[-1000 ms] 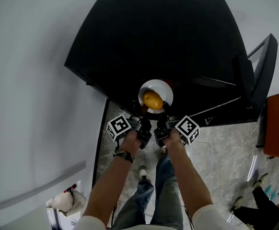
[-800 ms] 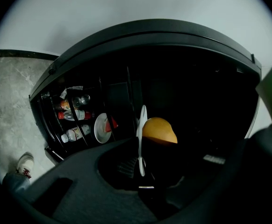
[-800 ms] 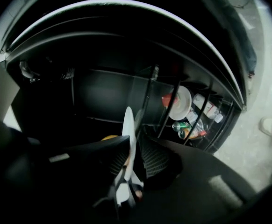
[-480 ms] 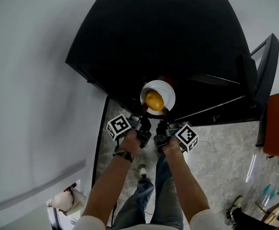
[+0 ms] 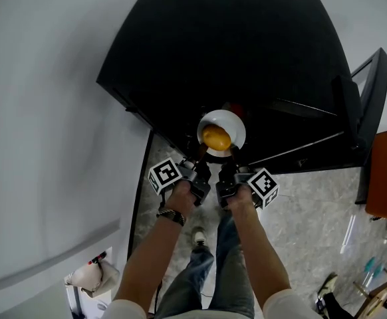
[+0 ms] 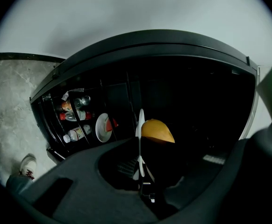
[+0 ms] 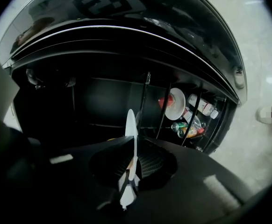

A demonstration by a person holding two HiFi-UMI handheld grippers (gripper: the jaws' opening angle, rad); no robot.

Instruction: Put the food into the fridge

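The left claw [image 5: 200, 157] pinches the near rim of the round white plate [image 5: 237, 126] tight. On the plate sits a smooth yellow-orange lump of food [image 5: 216, 137]. It is up in the air, right at the open mouth of the big black fridge [image 5: 260, 52]. The right claw [image 5: 231, 155] is closing on its side of the rim, with the rim between its jaws. I think the best way is to hold both claws level so the food cannot roll. Then slide the plate slowly inside and let go only when it rests flat.
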